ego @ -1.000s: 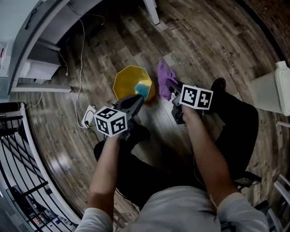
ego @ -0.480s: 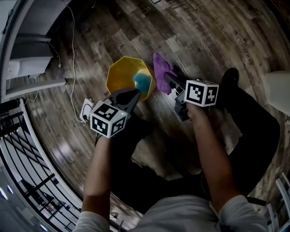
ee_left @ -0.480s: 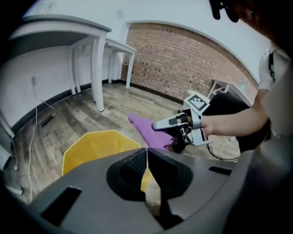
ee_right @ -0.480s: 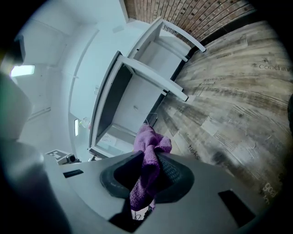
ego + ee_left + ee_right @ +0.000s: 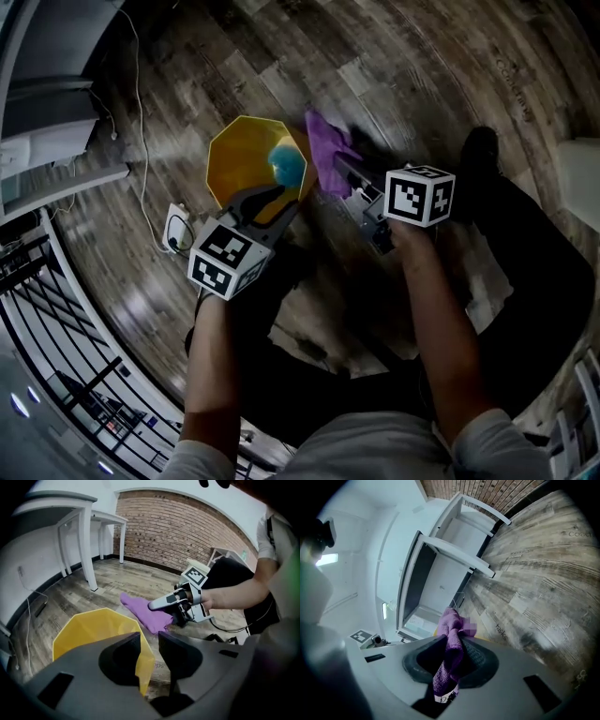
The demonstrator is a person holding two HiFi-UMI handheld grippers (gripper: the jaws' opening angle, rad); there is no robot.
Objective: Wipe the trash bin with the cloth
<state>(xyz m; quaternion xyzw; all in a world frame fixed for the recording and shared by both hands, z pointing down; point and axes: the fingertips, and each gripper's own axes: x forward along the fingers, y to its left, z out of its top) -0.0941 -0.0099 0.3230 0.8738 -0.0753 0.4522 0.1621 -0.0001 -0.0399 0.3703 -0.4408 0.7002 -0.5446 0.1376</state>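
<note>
Since a second ago the left claw [image 5: 148,639] has gone from pressed together to parting. Its jaws are opening now, and the near rim of the yellow trash bin [image 5: 239,159] stands in the gap between them without the pads pressing on it. Over the same second the bin has slid a little up and to the left in the head view, and the purple cloth [image 5: 326,150] has kept its place beside it.

The bin stands on the wooden floor [image 5: 422,84], its mouth facing up, and a blue patch [image 5: 288,167] shows inside against its right wall. The right claw [image 5: 453,644] pinches the cloth. A bunched fold sits between its jaws, and the rest hangs out past the tips, just beside the bin's right rim. Whether cloth and bin touch cannot be told.

A white plug block [image 5: 176,230] with its cable lies on the floor left of the bin. White table legs [image 5: 86,545] and a brick wall [image 5: 187,531] stand beyond.
</note>
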